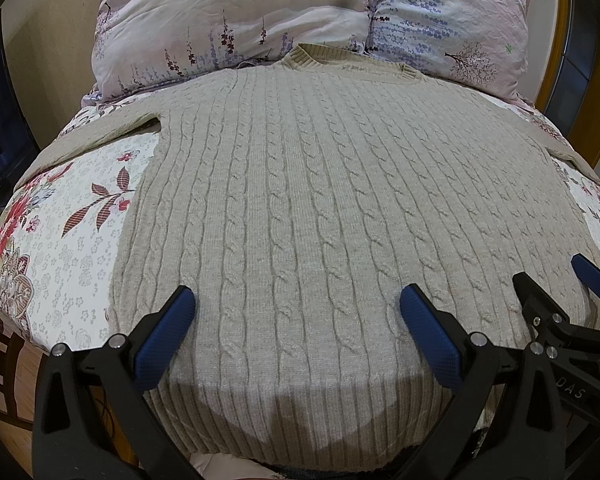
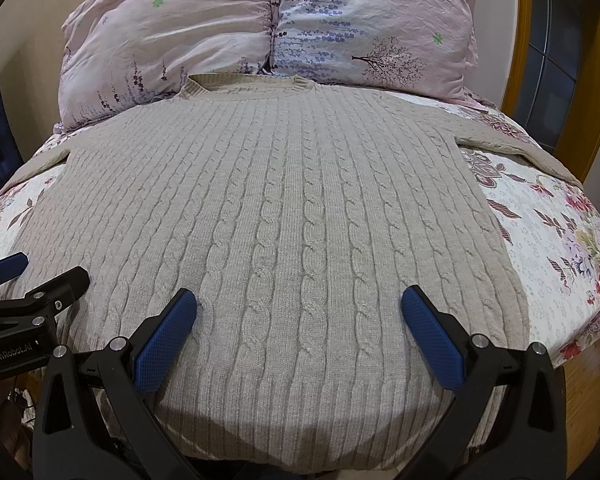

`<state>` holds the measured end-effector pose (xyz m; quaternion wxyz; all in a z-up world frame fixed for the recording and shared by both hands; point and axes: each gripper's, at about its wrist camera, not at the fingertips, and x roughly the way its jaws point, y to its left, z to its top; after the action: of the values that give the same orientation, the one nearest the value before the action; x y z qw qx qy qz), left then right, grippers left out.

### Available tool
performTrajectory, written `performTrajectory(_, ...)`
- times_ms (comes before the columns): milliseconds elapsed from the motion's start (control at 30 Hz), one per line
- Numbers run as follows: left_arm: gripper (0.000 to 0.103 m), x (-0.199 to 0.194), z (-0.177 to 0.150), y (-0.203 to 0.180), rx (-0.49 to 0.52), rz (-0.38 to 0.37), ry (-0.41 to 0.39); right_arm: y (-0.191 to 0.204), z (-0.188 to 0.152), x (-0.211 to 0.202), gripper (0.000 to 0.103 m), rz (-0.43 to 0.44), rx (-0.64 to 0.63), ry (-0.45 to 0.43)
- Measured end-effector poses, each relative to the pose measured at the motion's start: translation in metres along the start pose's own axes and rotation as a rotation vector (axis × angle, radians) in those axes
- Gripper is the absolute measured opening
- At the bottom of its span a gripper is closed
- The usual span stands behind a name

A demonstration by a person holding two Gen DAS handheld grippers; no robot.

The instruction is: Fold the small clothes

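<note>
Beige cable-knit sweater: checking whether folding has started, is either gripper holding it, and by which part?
Nothing is held. The left gripper and right gripper are both open above the beige cable-knit sweater, near its ribbed hem.

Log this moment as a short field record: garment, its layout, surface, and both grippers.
garment: beige cable-knit sweater
layout: spread flat, unfolded, collar toward the pillows, sleeves out to both sides
surface: bed with floral sheet
left gripper: open, above the hem, holding nothing
right gripper: open, above the hem, holding nothing
</note>
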<state>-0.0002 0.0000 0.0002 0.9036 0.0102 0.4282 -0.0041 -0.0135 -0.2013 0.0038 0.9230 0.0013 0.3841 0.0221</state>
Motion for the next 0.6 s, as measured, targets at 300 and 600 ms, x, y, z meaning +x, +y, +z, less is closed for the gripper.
performTrajectory(300, 0.101, 0.0000, 0.0000, 0.0000, 0.000, 0.000, 0.001, 0.0071, 0.0016, -0.0030, 0.102, 0.000, 0.000, 0.001)
performTrajectory(600, 0.101, 0.0023, 0.0060, -0.0003, 0.013, -0.006, 0.041, -0.0020, 0.0054, 0.0064, 0.102, 0.024, -0.022, 0.023)
